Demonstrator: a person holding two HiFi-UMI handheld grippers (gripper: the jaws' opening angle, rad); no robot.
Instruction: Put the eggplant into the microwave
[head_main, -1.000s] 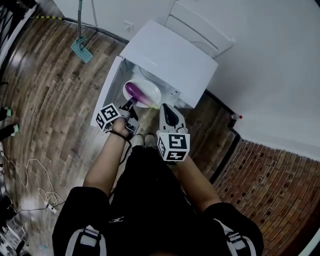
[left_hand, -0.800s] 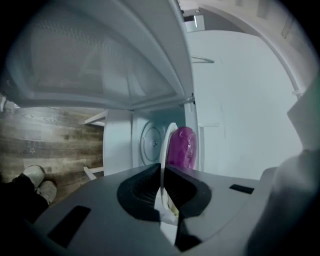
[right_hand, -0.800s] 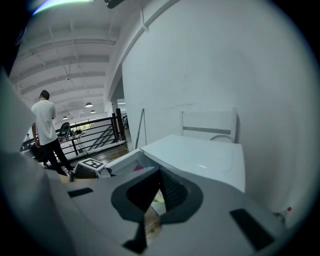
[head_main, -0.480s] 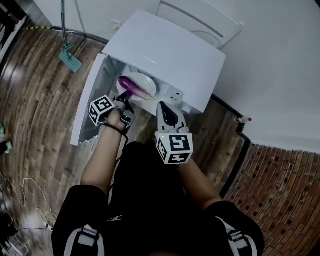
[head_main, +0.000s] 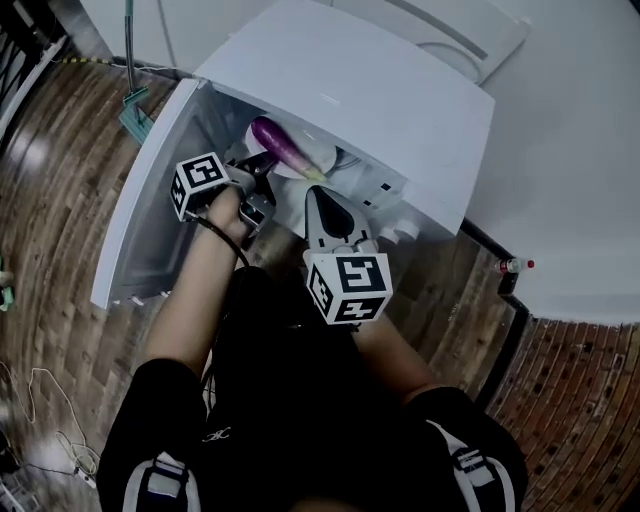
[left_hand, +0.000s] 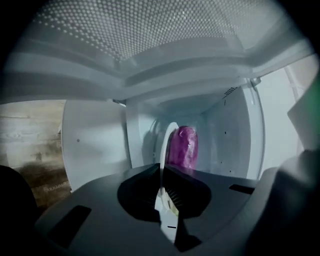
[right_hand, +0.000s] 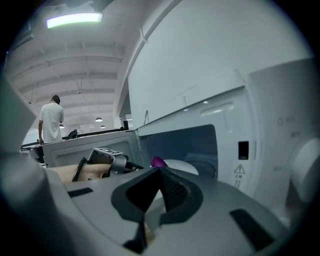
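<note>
A purple eggplant (head_main: 283, 147) lies on a white plate (head_main: 320, 158). My left gripper (head_main: 258, 172) is shut on the plate's near rim and holds it at the mouth of the open white microwave (head_main: 350, 90). In the left gripper view the plate (left_hand: 163, 150) stands edge-on between the jaws, the eggplant (left_hand: 182, 145) behind it and the white cavity all round. My right gripper (head_main: 322, 197) is shut and empty, just right of the plate in front of the oven. The right gripper view shows the eggplant's tip (right_hand: 159, 161), the plate (right_hand: 184, 167) and the left gripper (right_hand: 111, 160).
The microwave door (head_main: 150, 210) hangs open to the left. Its control panel (right_hand: 260, 150) is on the right. A mop (head_main: 135, 110) stands at the back left, and a red-capped bottle (head_main: 512, 265) sits by the wall on the right. A person (right_hand: 51, 120) stands far off.
Both grippers have come down and forward towards the microwave. The plate with the eggplant has moved from in front of the opening into its mouth.
</note>
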